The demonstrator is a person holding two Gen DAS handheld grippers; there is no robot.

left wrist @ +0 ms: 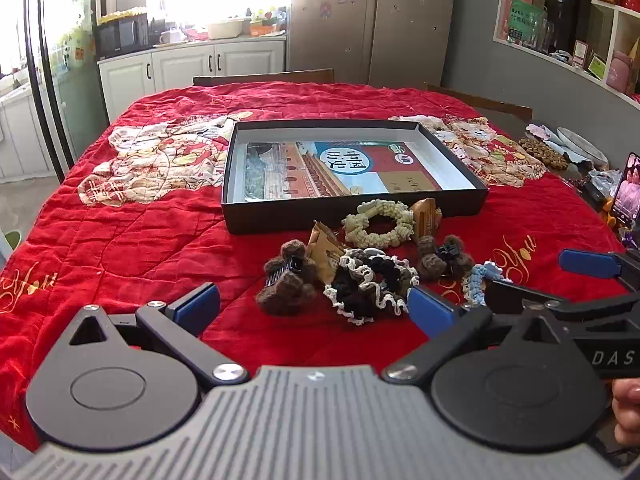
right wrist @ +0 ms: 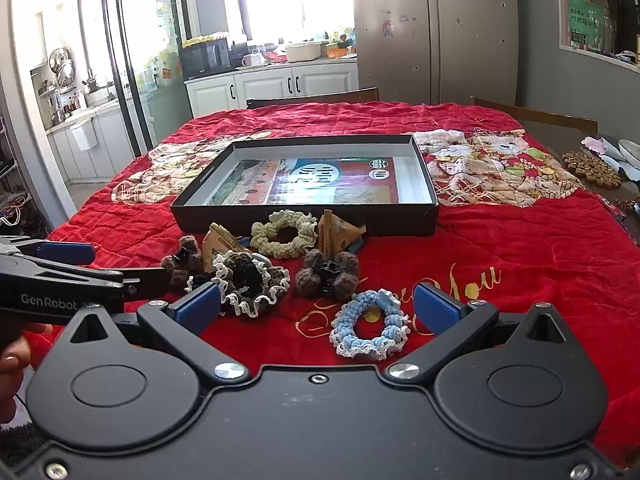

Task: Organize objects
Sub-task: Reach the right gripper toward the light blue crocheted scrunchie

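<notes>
A shallow black box with a book in it lies on the red quilt. In front of it lie a cream scrunchie, a black scrunchie with white trim, two brown fuzzy hair clips, tan snack packets and a blue scrunchie. My left gripper is open and empty, just short of the left clip and black scrunchie. My right gripper is open and empty, with the blue scrunchie between its fingers' reach.
The red quilt covers the table. Wooden chair backs stand at the far side. A phone, a beaded mat and plates sit at the right edge. Kitchen cabinets and a fridge stand behind.
</notes>
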